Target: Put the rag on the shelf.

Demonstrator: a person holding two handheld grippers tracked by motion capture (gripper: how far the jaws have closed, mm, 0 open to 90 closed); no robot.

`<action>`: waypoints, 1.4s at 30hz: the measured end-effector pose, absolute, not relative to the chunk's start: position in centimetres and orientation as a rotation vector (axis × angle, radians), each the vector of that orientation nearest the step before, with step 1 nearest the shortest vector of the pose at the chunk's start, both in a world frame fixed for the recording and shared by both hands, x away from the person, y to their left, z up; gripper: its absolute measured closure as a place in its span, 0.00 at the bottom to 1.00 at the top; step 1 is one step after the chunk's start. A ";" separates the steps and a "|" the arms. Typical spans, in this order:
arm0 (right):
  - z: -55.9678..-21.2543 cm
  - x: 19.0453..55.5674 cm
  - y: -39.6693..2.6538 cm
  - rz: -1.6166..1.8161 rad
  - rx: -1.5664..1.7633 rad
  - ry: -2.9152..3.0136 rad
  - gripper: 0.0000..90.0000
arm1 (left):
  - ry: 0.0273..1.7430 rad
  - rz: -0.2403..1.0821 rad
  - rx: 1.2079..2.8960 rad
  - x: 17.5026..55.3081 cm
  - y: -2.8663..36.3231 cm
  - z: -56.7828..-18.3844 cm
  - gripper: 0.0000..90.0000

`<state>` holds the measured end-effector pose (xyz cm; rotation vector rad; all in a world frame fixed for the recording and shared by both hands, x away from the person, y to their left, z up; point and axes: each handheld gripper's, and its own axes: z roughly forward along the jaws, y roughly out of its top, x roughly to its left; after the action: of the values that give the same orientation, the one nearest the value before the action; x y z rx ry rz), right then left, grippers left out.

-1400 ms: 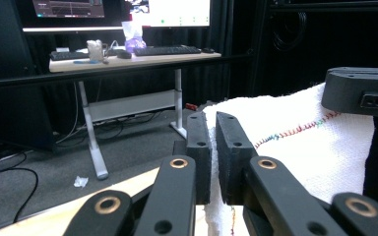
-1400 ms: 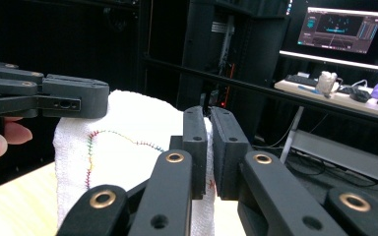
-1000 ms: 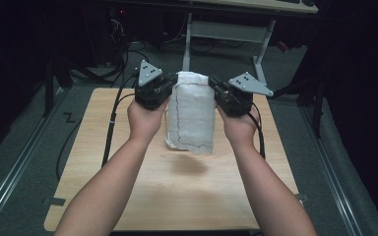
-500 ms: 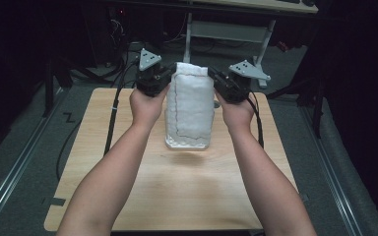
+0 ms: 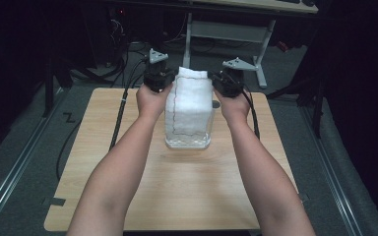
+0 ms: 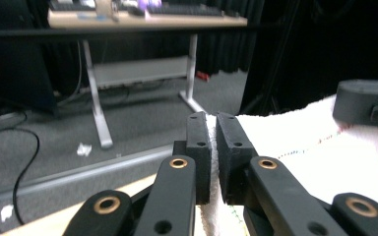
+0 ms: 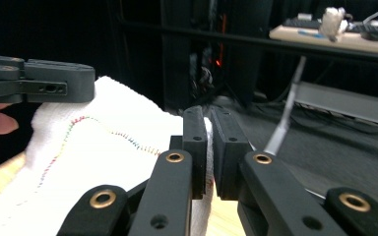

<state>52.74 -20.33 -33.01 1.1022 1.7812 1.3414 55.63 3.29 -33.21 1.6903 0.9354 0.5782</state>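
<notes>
i see the white towel (image 5: pixel 189 110) hanging long-axis vertical above the tabletop (image 5: pixel 177 196), left gripper (image 5: pixel 158 78) and right gripper (image 5: pixel 226 84) jaws clamped on its top corners.

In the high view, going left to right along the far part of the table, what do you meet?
Left gripper shut on the towel's left corner → white towel held up → right gripper shut on its right corner. All above the wooden table.
</notes>
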 end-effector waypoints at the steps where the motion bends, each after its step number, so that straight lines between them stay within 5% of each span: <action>1: -33.3 53.1 -20.4 1.315 1.108 1.796 0.95 | 0.940 0.571 1.700 55.8 3.2 -33.5 0.94; 14: -35.9 54.8 -19.2 1.198 1.155 1.889 0.95 | 1.029 0.499 1.794 57.2 3.6 -36.7 0.93; 16: -36.4 55.2 -18.9 1.176 1.182 1.916 0.91 | 1.042 0.480 1.791 57.3 3.8 -37.0 0.86; 17: -36.8 55.4 -18.8 1.171 1.179 1.925 0.84 | 1.050 0.483 1.777 57.2 4.0 -37.0 0.75; 25: -36.7 55.4 -18.2 1.184 1.148 1.945 0.77 | 1.028 0.499 1.754 56.6 4.5 -36.4 0.68; 42: -35.5 52.3 -19.4 1.218 1.113 1.909 0.69 | 0.986 0.504 1.706 53.3 5.9 -35.4 0.69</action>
<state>52.31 -19.37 -35.53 1.1126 1.9093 1.2184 53.31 5.91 -35.38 1.7062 0.9863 0.5039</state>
